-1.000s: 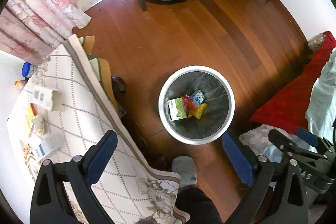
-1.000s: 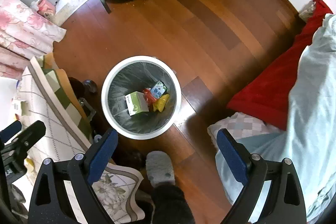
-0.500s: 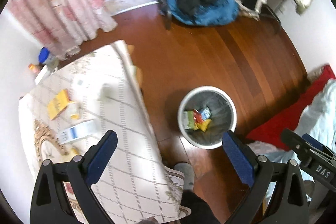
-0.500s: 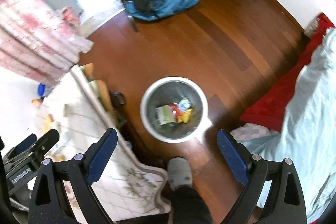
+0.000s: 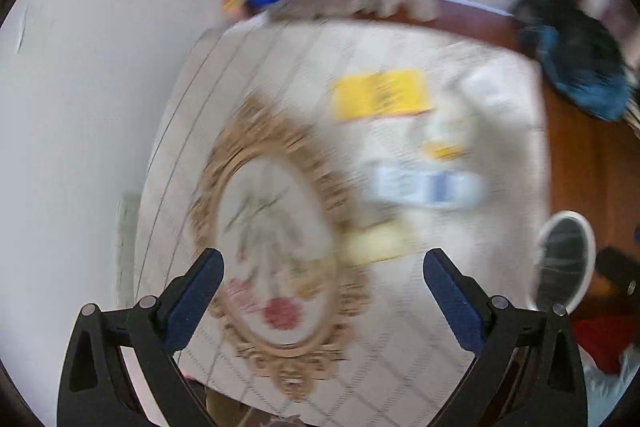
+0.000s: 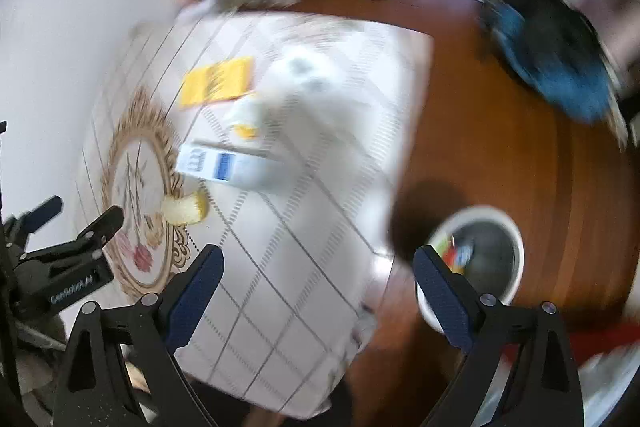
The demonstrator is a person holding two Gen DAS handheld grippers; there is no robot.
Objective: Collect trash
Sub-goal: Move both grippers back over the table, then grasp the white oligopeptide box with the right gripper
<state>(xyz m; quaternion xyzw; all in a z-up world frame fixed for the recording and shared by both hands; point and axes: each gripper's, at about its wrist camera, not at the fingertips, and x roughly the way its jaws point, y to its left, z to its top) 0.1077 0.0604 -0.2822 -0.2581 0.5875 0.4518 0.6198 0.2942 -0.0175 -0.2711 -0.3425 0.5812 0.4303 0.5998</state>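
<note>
Both views are blurred, so my worry is misjudging a grab: closing on cloth, or knocking a piece off the table (image 5: pixel 280 367). My left claw (image 5: pixel 322 285) is wide open and empty; the peel (image 5: pixel 376 245) lies just ahead between its fingers, the carton (image 5: pixel 424 187) further ahead, the yellow pack (image 5: pixel 380 95) beyond. My right claw (image 6: pixel 316 281) is open and empty too; trash sits ahead to its left, the bin (image 6: pixel 516 247) just by its right finger.
</note>
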